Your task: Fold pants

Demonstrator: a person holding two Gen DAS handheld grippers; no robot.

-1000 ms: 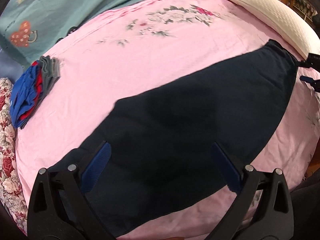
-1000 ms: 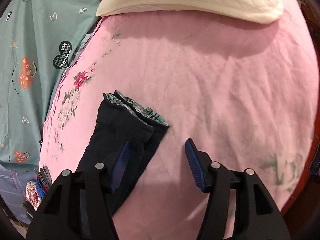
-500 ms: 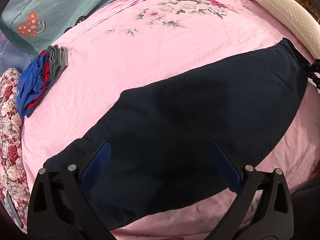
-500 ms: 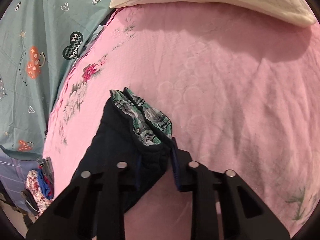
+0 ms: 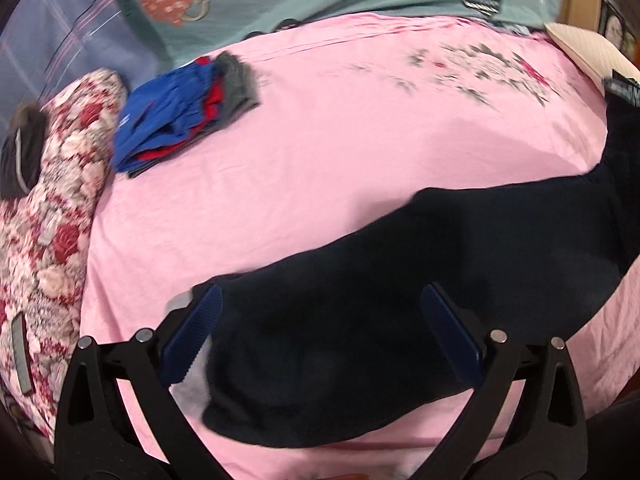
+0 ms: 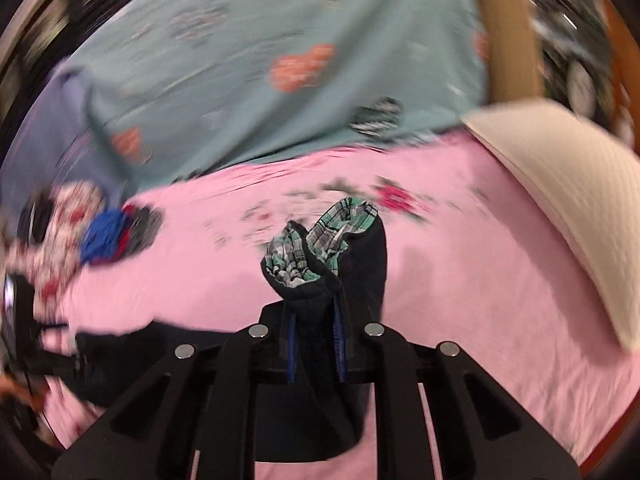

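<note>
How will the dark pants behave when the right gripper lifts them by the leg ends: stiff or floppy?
Probably floppy: the pants bunch and droop around the right gripper, whose jaws have just closed on the plaid-lined cuffs. The rest likely trails on the pink sheet, since it lies flat there. The lining suggests some weight.

Pants (image 5: 400, 300) on bedsheet (image 5: 320, 140) — clothes pile (image 5: 180, 116) behind-left.

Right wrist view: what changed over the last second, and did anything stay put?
The right gripper, open beside the pants' cuffs a second ago, closed its jaws on the cuff end of the dark pants and lifted it off the pink sheet; the plaid lining now stands up in front of the camera. The left gripper stayed open over the pants. The folded clothes pile did not move.
</note>
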